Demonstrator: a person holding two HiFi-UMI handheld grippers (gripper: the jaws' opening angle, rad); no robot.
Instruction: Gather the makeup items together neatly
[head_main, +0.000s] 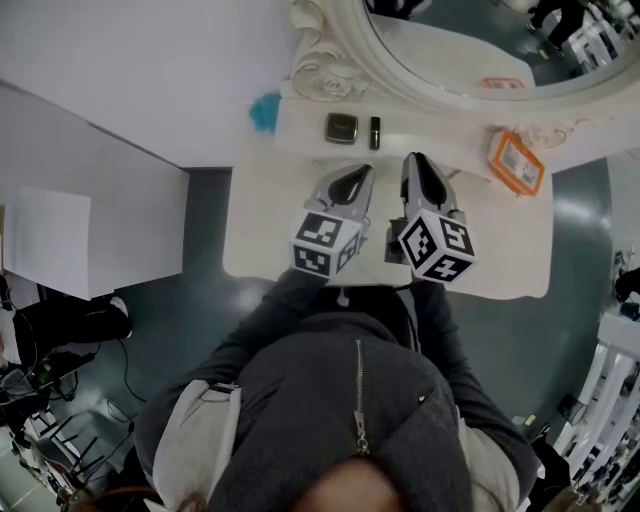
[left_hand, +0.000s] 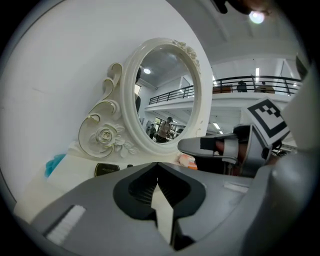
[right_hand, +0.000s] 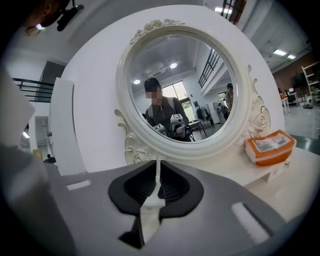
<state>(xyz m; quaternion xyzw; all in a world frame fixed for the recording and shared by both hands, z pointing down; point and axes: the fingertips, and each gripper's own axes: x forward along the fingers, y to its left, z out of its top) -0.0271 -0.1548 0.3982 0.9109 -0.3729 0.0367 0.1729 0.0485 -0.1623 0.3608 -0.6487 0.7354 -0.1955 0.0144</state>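
Head view: white vanity table (head_main: 270, 230) with an ornate mirror (head_main: 330, 60) along its far edge. Dark compact (head_main: 341, 127) and short dark tube (head_main: 375, 132) lie just beside each other at the mirror's foot. Teal scrap (head_main: 265, 112) farther left, orange box (head_main: 516, 162) well apart at far right. Left gripper (head_main: 356, 172) and right gripper (head_main: 416, 160) side by side, near of the compact and tube, both aimed at the mirror. Left gripper view: jaws pressed together, nothing between them; compact and tube ahead on the tabletop, low and to the left. Right gripper view: pads drawn in on a thin white strip (right_hand: 157, 167) standing edge-on between them; cannot tell what it is. It sits clear of the table. Mirror straight ahead, orange box to the right. Step in hand, as I judge it: carry the strip to the compact-and-tube pair. Doing it well means keeping the pinch firm, since a piece this thin could slip or twist. Come in low and set it parallel beside the tube without nudging the tube, which looks likely to roll. Keep the idle left gripper out of the way. Writing: white label on the orange box, pale print on the compact lid, a tiny mark on the strip, all too small to read. Black-and-white square markers on both gripper cubes.
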